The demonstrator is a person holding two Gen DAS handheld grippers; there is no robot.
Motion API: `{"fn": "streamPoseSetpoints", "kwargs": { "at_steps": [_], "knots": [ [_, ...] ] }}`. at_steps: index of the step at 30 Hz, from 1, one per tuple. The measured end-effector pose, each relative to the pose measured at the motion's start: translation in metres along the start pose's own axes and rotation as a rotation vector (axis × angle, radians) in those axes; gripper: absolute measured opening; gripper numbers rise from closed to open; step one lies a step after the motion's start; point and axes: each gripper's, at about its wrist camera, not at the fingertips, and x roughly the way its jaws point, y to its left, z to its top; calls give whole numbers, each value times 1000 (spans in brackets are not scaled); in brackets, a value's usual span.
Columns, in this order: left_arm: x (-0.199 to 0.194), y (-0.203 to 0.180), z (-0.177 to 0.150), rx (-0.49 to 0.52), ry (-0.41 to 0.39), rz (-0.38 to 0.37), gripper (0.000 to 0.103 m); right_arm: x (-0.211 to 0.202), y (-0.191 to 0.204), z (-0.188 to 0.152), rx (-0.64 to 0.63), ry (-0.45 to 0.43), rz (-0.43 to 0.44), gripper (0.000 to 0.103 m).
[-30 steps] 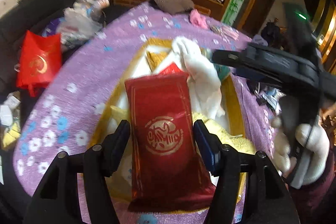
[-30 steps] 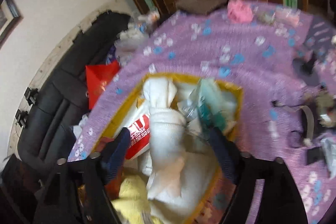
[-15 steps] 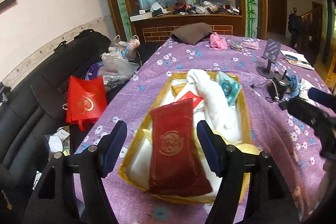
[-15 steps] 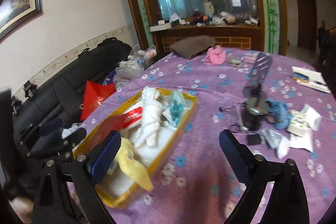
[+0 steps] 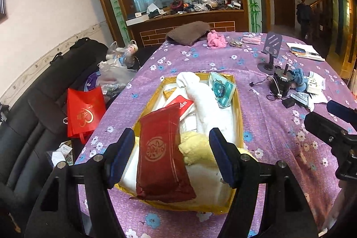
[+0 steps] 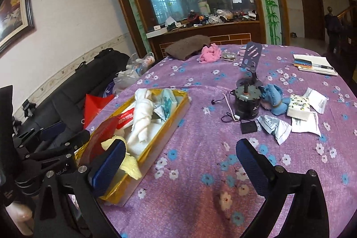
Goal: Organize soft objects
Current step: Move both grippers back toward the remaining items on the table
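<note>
A gold tray [image 5: 238,117] on the purple flowered table holds soft things: a dark red pouch [image 5: 160,153] on top at the near end, a white rolled towel [image 5: 203,102], a yellow cloth [image 5: 198,148] and a teal tissue pack [image 5: 222,87]. My left gripper [image 5: 171,156] is open and empty, held above the tray's near end. My right gripper [image 6: 178,167] is open and empty over bare cloth right of the tray [image 6: 176,113]. A blue soft toy [image 6: 273,98], tissue packs [image 6: 299,106] and a pink cloth [image 6: 209,52] lie on the table.
A black motor with a cord [image 6: 245,102] and a phone stand [image 6: 251,59] stand mid-table. A brown cloth [image 6: 187,46] lies at the far edge, notebooks [image 6: 314,64] at far right. A black sofa [image 5: 33,108] with a red bag [image 5: 86,110] is left of the table.
Both grippers have pulled back and up from the tray. The red pouch and white towel stay lying in the tray. The right gripper has swung to the right over the table.
</note>
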Motion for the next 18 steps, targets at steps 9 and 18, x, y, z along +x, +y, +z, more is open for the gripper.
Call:
{"fn": "streamPoseSetpoints", "kwargs": {
  "at_steps": [9, 18],
  "knots": [
    [9, -6, 1, 11, 33, -36, 69, 4, -31, 3, 59, 20, -18, 101],
    [12, -16, -1, -2, 42, -181, 69, -15, -130, 8, 218, 29, -184, 101]
  ]
}}
